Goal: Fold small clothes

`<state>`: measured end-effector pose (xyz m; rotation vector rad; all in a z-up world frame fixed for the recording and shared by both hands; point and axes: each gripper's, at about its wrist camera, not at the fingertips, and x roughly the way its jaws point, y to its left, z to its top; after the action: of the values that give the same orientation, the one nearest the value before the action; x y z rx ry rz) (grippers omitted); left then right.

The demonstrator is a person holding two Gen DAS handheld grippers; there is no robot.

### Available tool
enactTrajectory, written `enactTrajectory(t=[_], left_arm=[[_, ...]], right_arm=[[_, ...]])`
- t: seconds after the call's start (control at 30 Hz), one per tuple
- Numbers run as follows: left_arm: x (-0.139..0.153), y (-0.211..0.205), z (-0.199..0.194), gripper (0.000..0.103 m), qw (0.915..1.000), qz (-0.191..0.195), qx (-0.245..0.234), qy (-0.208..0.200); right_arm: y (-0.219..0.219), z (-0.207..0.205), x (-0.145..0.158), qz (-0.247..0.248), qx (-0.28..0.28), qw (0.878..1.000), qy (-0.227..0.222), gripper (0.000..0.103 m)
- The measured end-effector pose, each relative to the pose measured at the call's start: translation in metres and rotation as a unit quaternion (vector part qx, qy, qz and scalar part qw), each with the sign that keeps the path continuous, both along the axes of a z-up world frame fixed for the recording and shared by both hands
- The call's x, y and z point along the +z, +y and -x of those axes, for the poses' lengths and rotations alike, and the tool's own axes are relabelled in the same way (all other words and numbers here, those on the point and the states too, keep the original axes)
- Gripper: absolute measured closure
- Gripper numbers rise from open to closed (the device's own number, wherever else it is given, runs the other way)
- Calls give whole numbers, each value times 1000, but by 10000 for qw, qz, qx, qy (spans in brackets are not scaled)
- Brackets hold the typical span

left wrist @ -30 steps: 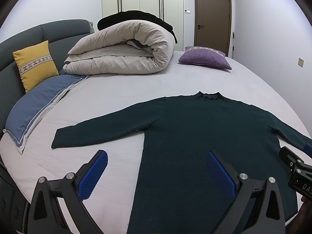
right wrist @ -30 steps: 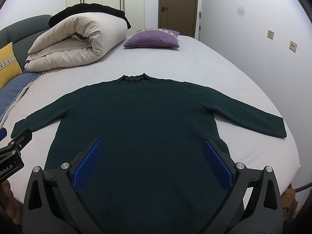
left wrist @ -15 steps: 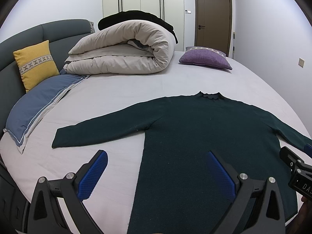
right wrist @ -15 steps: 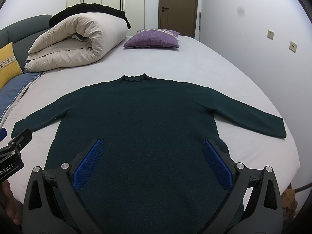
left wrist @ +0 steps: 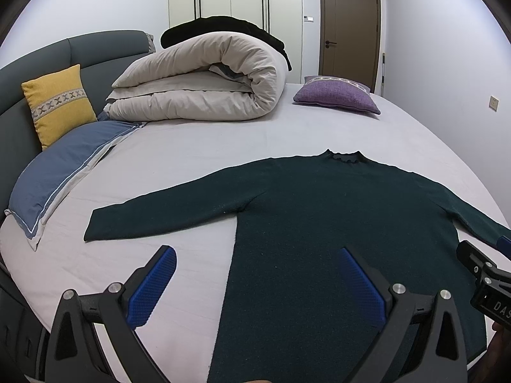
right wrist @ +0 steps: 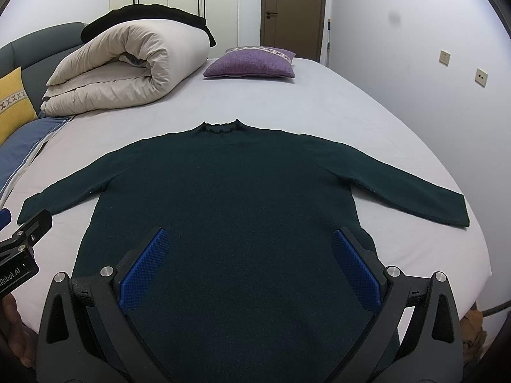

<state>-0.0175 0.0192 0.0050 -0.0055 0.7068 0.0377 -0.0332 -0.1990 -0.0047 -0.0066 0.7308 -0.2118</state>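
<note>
A dark green sweater [right wrist: 230, 198] lies flat on the bed [right wrist: 319, 108], sleeves spread out to either side, collar pointing away toward the far wall, hem at the near edge. Its body runs lengthwise away from the cameras; the sleeves stretch across the mattress. Beyond the collar sits a rolled beige duvet [left wrist: 204, 86] with something black on top, and a purple cushion [left wrist: 335, 95] lies beside it near the brown door [left wrist: 348, 28]. Over by the grey headboard [left wrist: 80, 54], a yellow cushion [left wrist: 57, 102] leans above a blue pillow [left wrist: 54, 175]. Nothing rests on the sweater itself. The left tool [left wrist: 255, 284] is spread wide above the sweater's left side edge, one blue pad over bare sheet, the other over knit. The right tool [right wrist: 249, 265] hangs wide open too, both pads over the lower body, gripping nothing.
</note>
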Motion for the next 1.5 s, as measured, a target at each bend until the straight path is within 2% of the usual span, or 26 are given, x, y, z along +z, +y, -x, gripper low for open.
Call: enactTrajectory(t=[0.83,0.97,1.07,1.13,1.17,1.2,1.23,1.3,1.33,1.37,1.43,1.5], left_arm=[[-11,-8,-13,0,9997,178,-92,155],[-11,-18,-11,0,9978,341,-555,88],[-14,-31,-8,0,9967,69,-812,-23],[-21,-43,-13,0,9951,-242,-961,54],[-24,-46,-16,0,9940,-264,-1059,93],[-27,-49,-18,0,9928,-209,-1173,146],[-31,-51,-25,0,9891,110,-1443,263],[-38,-48,-40,0,9805,782,-1748,448],[-40,-49,-44,0,9808,884,-1681,441],[-41,-50,-48,0,9817,900,-1637,382],[-45,-58,-54,0,9818,918,-1633,315],[-54,-67,-68,0,9795,949,-1670,613]], right_arm=[[-6,-13,-11,-63,-7,9999,152,0],[-31,-17,-12,-382,-26,9992,120,0],[-79,-18,-13,-1058,-152,9943,-6,0],[-125,-16,-16,-1550,-405,9870,-117,0],[-150,-15,-20,-1752,-573,9827,-160,2],[-185,-12,-24,-2017,-858,9754,-227,4],[-213,-10,-29,-2228,-1094,9683,-270,8],[-277,-1,-43,-2820,-1633,9447,-359,12],[-314,7,-53,-3193,-1951,9262,-456,17],[-338,13,-60,-3396,-2156,9140,-528,23],[-391,32,-77,-3729,-2694,8853,-676,27],[-429,47,-90,-3919,-3048,8641,-823,33]])
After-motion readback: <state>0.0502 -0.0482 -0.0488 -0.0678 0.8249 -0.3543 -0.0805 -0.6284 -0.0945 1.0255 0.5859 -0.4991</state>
